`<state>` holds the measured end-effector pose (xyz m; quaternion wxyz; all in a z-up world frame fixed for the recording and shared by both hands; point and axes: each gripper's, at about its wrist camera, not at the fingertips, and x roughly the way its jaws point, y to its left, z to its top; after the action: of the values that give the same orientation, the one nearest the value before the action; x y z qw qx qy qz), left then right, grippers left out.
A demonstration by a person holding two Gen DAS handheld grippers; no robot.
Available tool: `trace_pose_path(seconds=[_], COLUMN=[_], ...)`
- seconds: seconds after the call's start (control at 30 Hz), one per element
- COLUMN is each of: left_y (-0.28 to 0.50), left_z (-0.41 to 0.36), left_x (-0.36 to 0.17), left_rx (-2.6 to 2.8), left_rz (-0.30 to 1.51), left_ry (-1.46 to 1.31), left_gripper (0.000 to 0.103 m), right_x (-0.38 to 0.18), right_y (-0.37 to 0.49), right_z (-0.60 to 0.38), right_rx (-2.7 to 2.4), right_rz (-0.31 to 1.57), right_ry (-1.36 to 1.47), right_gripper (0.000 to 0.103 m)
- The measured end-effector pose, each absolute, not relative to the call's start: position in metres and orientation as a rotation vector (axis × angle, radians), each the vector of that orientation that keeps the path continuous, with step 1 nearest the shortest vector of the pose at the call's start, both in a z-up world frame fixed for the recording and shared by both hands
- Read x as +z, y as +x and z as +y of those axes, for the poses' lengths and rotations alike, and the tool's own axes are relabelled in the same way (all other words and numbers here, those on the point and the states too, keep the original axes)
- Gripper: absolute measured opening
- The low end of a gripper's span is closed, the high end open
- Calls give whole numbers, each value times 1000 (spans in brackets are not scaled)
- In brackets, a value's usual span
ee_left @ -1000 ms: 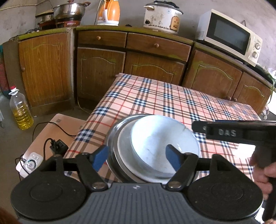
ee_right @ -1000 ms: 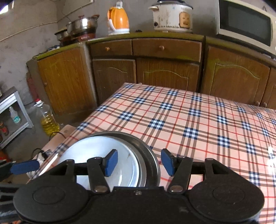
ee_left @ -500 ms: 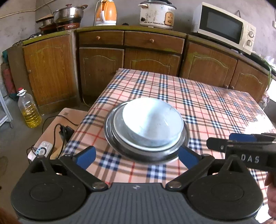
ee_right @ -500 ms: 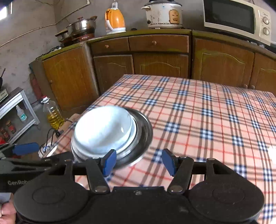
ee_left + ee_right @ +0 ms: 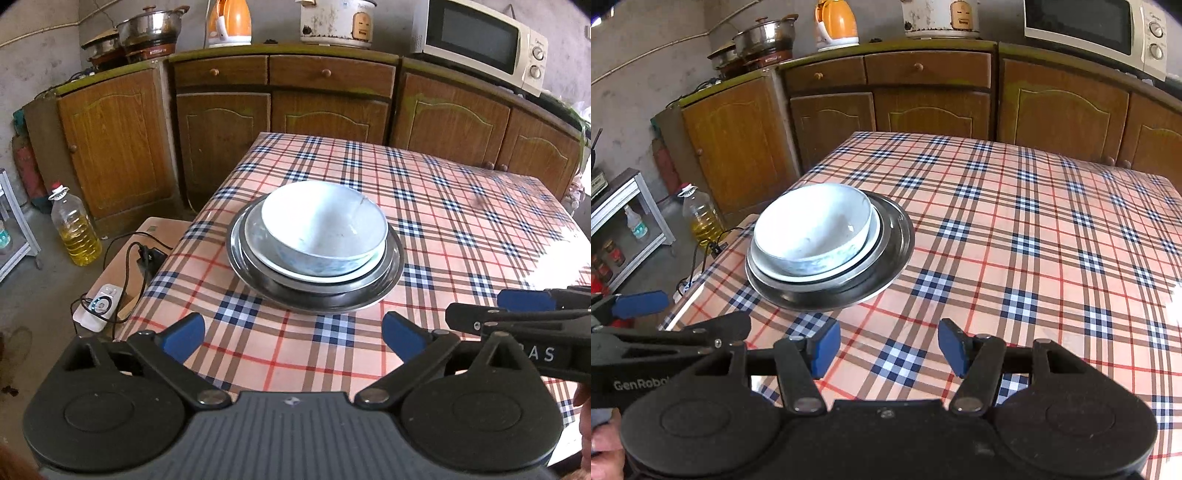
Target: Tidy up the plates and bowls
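We have drawn both tongs back from the white ceramic bowl (image 5: 325,236), nested in stacked round steel plates (image 5: 314,291). Left tongs (image 5: 293,334) gape wide and empty; right tongs (image 5: 888,347) stand open, empty. The stack lies ahead on the bench (image 5: 461,206), nearer the left.

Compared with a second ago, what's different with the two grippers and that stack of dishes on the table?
Both grippers pulled back from the stack. The left gripper, whose pads flanked the white bowl, opened wide and now holds nothing. The right gripper, earlier right over the stack's rim, also backed off, open and empty. The bowl, white plate and metal plate stayed nested on the checked tablecloth.
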<state>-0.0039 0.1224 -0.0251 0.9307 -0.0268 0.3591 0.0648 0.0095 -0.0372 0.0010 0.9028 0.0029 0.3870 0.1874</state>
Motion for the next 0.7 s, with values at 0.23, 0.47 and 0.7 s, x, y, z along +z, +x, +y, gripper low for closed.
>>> trace_pose_path(seconds=[0.23, 0.47, 0.7], left_y=[-2, 0, 1], left_z=[122, 122, 120], left_x=[-27, -30, -33], left_rx=[145, 146, 149], left_rz=[754, 764, 773], left_ry=[-52, -47, -46], left_gripper=[103, 103, 103], right_x=[-1, -4, -9], right_y=[10, 13, 15], right_z=[-37, -37, -37], right_rx=[391, 392, 396], right_rz=[809, 820, 834], right_ry=[2, 4, 6], right_gripper=[71, 71, 71])
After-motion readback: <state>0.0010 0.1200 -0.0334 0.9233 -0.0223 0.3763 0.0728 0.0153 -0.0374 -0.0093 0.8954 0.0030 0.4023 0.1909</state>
